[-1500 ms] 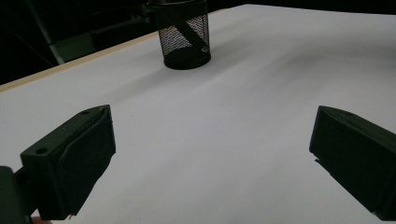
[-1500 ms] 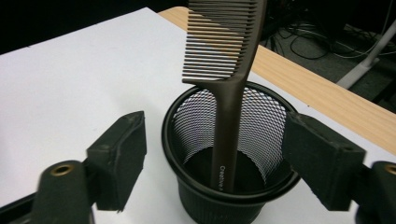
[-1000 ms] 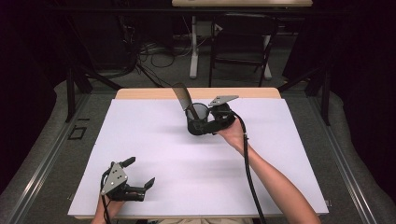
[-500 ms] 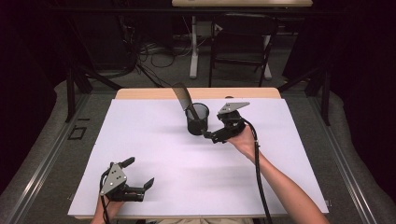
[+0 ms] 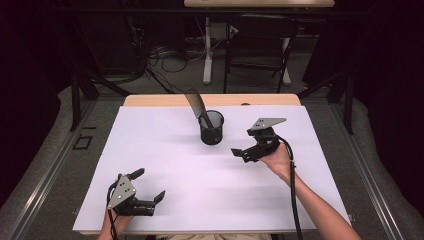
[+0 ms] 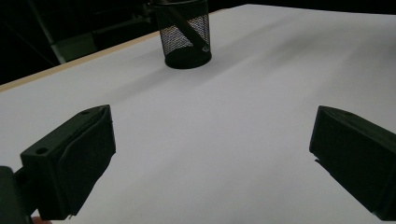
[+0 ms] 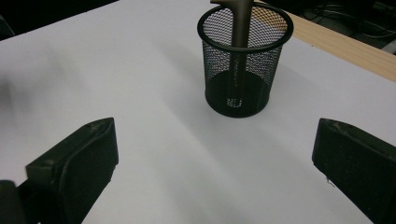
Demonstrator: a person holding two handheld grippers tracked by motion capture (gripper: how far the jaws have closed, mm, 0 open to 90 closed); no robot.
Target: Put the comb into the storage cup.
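A black mesh cup (image 5: 212, 128) stands upright at the back middle of the white table sheet (image 5: 210, 195). A dark flat-bladed tool (image 5: 195, 104) leans in it, blade up and tilted to the left. My right gripper (image 5: 243, 142) hovers to the right of the cup, apart from it, pointing at it. Its jaws have just been opening and stand open with nothing between them. In the right gripper view the cup (image 7: 243, 60) and the tool's handle (image 7: 239, 28) lie ahead of the wide jaws. My left gripper (image 5: 149, 185) rests open and empty at the near left; the cup (image 6: 184, 35) shows far ahead of it.
The sheet's wooden back edge (image 5: 210, 100) runs just behind the cup. Beyond the table are a dark floor with cables (image 5: 160, 55) and chair and desk legs (image 5: 207, 50). Metal rails (image 5: 50, 165) flank the table on both sides.
My right gripper has let go of the cup and drawn back to the right and toward the near side. The cup and tool stay put. The left gripper has not moved.
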